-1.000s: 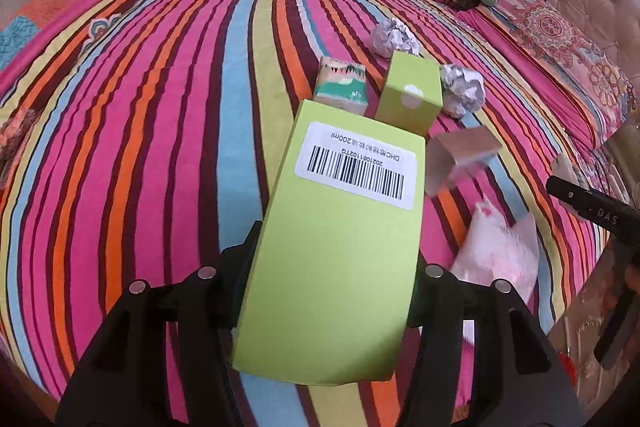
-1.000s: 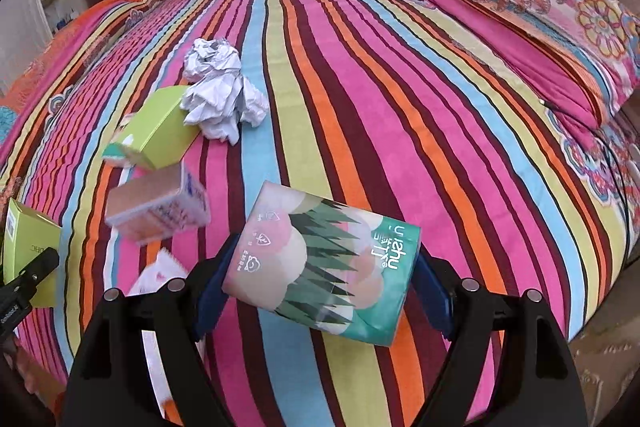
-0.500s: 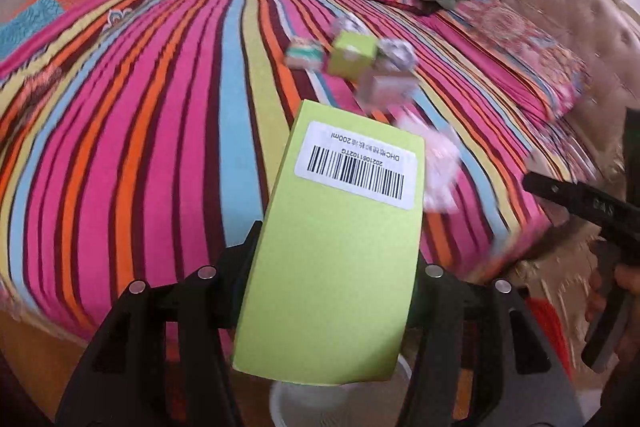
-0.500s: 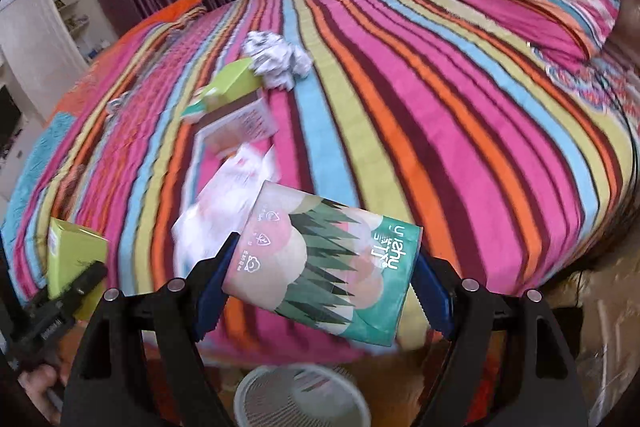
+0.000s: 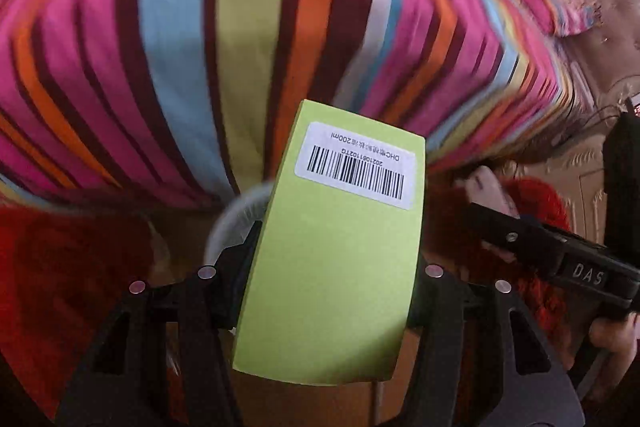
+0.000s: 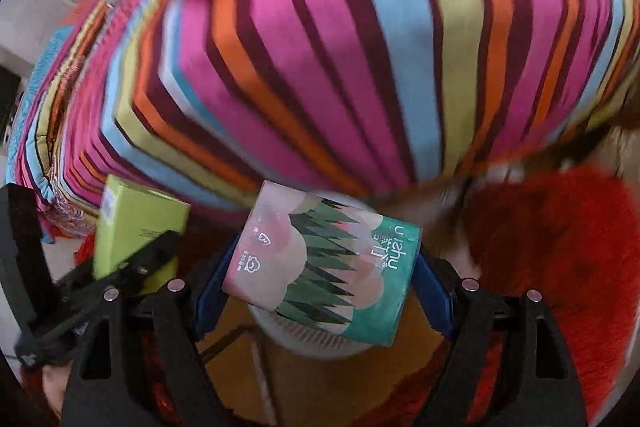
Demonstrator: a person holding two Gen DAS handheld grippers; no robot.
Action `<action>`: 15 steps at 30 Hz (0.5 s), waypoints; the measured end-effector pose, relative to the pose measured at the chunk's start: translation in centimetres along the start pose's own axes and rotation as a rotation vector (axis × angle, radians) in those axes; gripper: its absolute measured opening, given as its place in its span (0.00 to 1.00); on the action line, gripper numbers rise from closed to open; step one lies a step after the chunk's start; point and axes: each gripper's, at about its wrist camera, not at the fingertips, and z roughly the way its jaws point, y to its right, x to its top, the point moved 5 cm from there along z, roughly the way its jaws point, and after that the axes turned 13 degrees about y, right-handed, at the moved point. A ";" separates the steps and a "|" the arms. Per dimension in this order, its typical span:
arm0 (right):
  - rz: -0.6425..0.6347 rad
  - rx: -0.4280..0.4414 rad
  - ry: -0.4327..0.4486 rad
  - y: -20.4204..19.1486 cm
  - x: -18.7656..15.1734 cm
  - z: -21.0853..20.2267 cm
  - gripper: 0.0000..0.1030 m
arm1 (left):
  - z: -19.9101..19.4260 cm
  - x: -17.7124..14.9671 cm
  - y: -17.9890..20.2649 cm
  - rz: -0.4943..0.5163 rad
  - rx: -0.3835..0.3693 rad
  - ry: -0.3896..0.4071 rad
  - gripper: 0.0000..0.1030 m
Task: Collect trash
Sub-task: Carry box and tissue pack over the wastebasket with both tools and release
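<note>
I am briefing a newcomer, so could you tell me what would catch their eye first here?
The lime-green carton with its barcode label, clamped in the left gripper, fills the left view. The right gripper holds a tissue pack over a white bin, beside the striped bedspread.

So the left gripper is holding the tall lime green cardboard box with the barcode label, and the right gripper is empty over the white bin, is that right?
Not quite. The right gripper is not empty: the right wrist view shows it clamped on a teal and pink soft tissue pack above the white round slatted bin. The left gripper does hold the tall lime green cardboard box.
</note>
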 end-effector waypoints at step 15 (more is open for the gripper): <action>0.249 0.036 -0.356 1.6 -6.0 7.2 0.74 | 9.5 -7.2 -2.8 -0.132 0.097 -0.474 0.53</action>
